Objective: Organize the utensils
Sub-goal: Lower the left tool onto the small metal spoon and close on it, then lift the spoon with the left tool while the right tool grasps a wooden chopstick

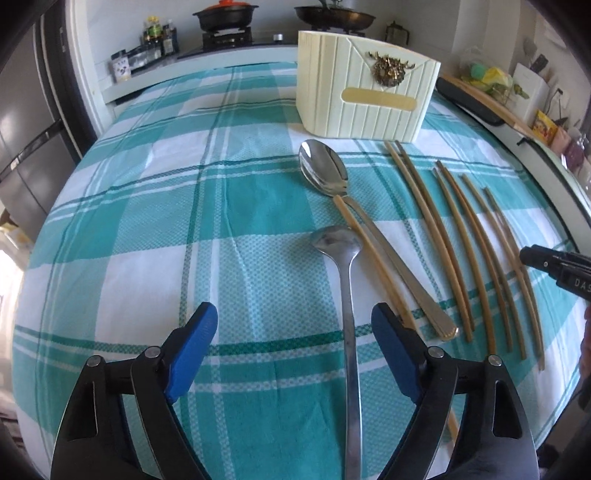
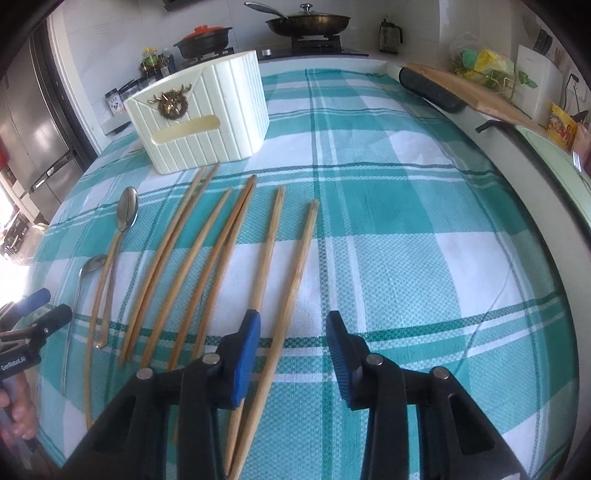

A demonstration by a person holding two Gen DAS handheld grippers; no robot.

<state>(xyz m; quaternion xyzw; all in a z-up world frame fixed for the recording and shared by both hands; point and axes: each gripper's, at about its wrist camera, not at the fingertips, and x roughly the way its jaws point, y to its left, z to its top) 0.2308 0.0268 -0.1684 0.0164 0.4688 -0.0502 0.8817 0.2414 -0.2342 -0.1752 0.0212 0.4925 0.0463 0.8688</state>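
A cream ribbed utensil holder stands on the far part of a teal checked cloth. In front of it lie a large steel spoon, a small steel spoon and several bamboo chopsticks. My left gripper is open, with the small spoon's handle running between its blue fingers. My right gripper is open over the two rightmost chopsticks, one of which passes between its fingers.
A stove with a black pot and a pan sits behind the table. Bottles stand at the back left. A cutting board and packets lie along the right counter. A fridge stands at the left.
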